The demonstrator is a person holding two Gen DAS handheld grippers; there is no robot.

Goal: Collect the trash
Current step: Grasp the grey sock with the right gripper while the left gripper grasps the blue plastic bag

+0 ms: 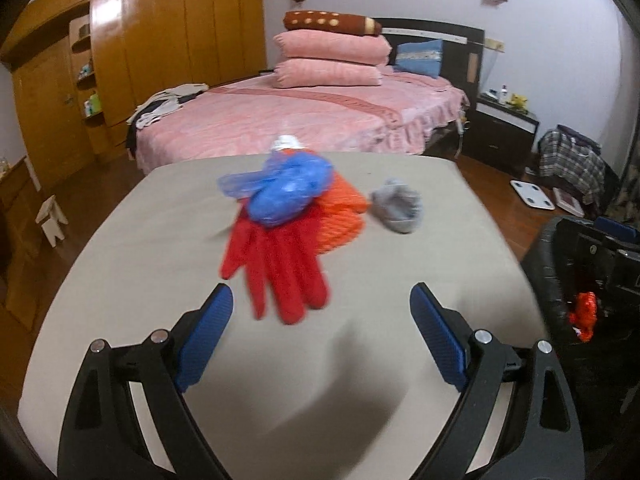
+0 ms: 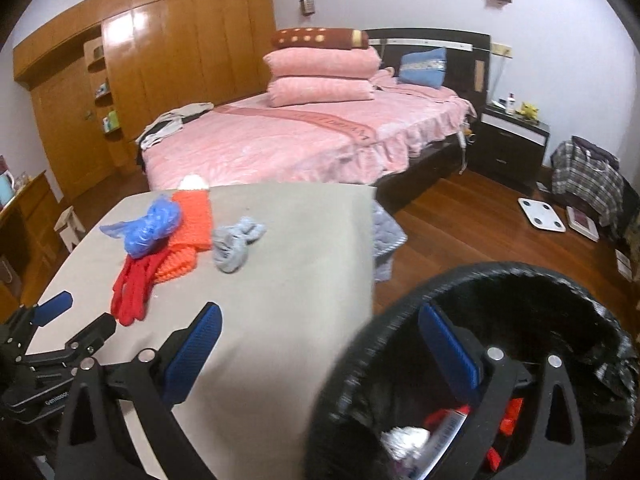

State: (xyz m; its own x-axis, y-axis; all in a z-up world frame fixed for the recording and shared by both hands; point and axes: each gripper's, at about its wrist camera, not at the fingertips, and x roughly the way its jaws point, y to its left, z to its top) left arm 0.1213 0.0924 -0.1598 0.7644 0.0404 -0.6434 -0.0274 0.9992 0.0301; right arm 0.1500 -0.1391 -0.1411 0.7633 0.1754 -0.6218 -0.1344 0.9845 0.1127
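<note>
Crumpled blue plastic bag [image 1: 286, 190]: light, soft, slippery, probably trash.
Both grippers' fingers [image 1: 212, 332] apart, empty; pinch its bunched middle, ahead of them.

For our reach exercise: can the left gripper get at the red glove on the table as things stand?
Probably yes. The left gripper is open and empty, and the red glove lies just ahead on the table, nothing between them.

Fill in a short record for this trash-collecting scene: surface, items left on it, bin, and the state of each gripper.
surface: grey table
items: red glove, blue plastic bag lying on it, orange knit cloth, grey sock
bin: black-lined trash bin beside the table, already holding trash
left gripper: open, empty
right gripper: open, empty, above the bin's rim
</note>
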